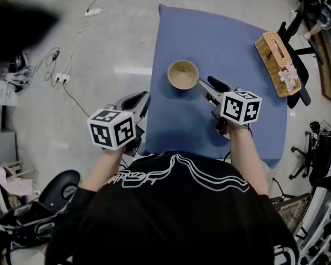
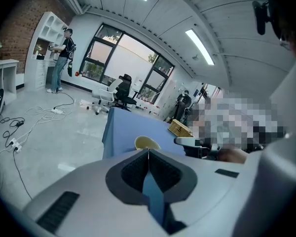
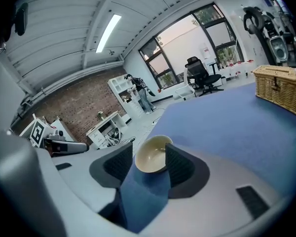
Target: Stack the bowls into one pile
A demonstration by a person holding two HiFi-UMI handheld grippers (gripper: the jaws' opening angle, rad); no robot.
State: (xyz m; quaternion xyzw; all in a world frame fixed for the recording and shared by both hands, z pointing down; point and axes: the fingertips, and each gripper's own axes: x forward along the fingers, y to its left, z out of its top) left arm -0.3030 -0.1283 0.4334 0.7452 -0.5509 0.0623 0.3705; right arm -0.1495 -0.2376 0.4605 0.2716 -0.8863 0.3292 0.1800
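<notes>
A cream bowl [image 1: 183,74] stands upright on the blue tablecloth [image 1: 231,43], a little left of the table's middle. My right gripper [image 1: 205,83] is low over the cloth just right of the bowl, its tips close to the rim. In the right gripper view the jaws stand open, and the bowl [image 3: 151,158] shows in the gap ahead, with no pad pressing on it. My left gripper [image 1: 145,99] hangs at the table's left edge, short of the bowl. In the left gripper view its jaws [image 2: 148,153] meet with nothing between them, and the bowl [image 2: 147,143] lies beyond.
A wicker basket [image 1: 277,63] lies along the table's right edge. Cables and a power strip [image 1: 60,77] lie on the floor to the left. Office chairs [image 2: 119,90] stand beyond the table's far end, and a person [image 2: 60,58] stands by white shelves.
</notes>
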